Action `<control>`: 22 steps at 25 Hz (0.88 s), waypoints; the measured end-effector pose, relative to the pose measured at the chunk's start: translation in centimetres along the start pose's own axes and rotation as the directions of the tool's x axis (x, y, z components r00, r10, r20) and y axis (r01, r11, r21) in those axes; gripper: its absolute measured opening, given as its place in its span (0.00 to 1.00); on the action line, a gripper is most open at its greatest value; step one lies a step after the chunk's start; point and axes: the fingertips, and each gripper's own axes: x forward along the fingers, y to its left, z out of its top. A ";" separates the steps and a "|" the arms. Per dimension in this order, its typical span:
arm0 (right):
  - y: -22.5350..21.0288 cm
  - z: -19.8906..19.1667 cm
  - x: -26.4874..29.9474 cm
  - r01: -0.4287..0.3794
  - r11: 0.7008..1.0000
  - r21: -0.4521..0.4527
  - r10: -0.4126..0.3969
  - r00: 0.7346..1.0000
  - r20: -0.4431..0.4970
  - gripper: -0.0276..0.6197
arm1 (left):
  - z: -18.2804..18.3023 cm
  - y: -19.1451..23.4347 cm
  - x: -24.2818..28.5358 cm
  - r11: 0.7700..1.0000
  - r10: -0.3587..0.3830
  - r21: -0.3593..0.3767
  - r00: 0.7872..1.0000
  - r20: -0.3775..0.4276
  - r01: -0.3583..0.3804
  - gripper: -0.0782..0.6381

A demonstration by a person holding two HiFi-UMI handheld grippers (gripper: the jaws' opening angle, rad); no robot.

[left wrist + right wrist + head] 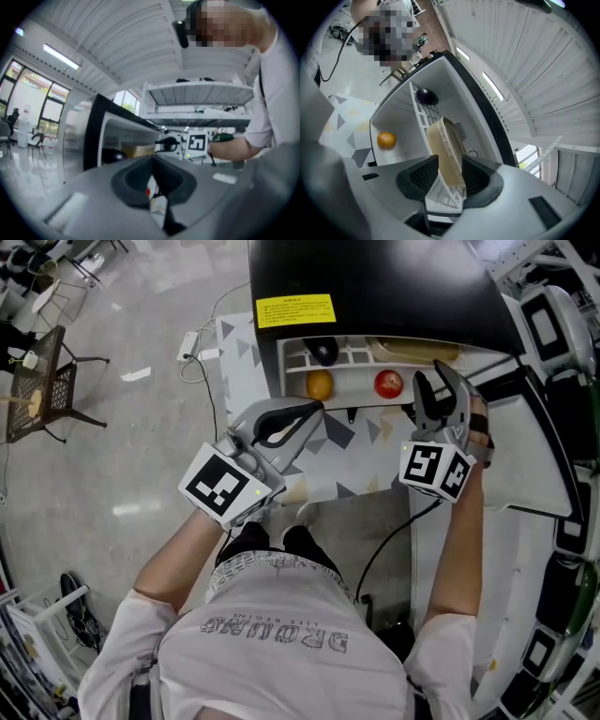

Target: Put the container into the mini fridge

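Starts nearest with the left gripper (314,411): pinched narrow, gripping nothing, poised level just outside the open mini fridge (375,277). Confirms this in its own view, with the dark pads drawn together and nothing caught between.

Moves on to the right gripper (433,381), reaching into the upper compartment with jaws spread wide. Straddles the container (445,150) there without squeezing it, leaving a clear gap at 1 pad.

Finds the container already inside the fridge, resting on the white shelf (419,112), sharing that shelf with a dark round object (426,96) farther along. Notes 2 fruits on the level below: an orange (319,384) and a red one (388,382).

Judges the placing as good as done, the container seemingly let go. Remains to draw the right gripper back clear without nudging the container, and perhaps to close the fridge afterwards.
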 end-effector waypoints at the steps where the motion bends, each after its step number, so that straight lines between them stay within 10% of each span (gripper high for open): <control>1: -0.1 0.0 -0.4 0.007 1.000 0.017 -0.007 1.000 0.001 0.27 | 0.0 -0.1 -0.1 1.000 -0.003 0.001 1.000 0.000 0.003 0.12; 22: 0.2 1.3 -8.5 0.083 0.907 0.413 -0.089 0.996 -0.006 0.08 | 1.7 -2.0 -2.3 0.993 -0.110 0.047 0.994 -0.010 0.111 0.12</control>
